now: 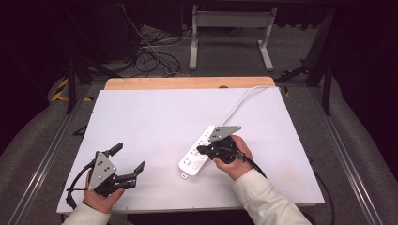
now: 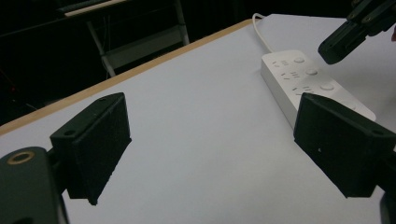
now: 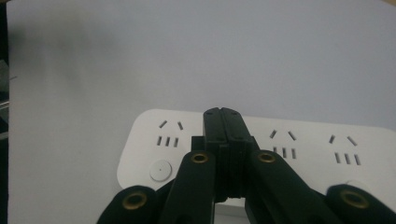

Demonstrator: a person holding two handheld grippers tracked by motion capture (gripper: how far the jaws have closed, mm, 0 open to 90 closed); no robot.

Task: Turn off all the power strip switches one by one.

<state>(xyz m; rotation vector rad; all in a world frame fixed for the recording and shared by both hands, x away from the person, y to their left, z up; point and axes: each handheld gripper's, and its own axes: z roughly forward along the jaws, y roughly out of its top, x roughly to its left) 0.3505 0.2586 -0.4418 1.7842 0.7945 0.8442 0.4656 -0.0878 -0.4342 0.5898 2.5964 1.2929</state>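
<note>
White power strip (image 1: 198, 150) lies on the white table (image 1: 141, 122), right of centre, its cord (image 1: 239, 104) running off toward the far edge. Right gripper (image 1: 202, 150) is over the strip's middle, jaws pressed flat together with nothing between them; in the right gripper view the closed tips (image 3: 221, 115) point down at the strip between two socket groups, near the row of round buttons (image 3: 161, 170). Can't tell if the tips actually touch the plastic. Left gripper (image 1: 127, 164) is well apart at the near left, jaws spread wide, empty, just above the table.

Risks, as I judge it: closed tips look set to poke a switch, and they sit between buttons, so an off-centre push could miss or hit the wrong one. The strip is loose and nothing holds it, so a slanted push could slide or pivot it. The left gripper is too far away to brace it.
</note>
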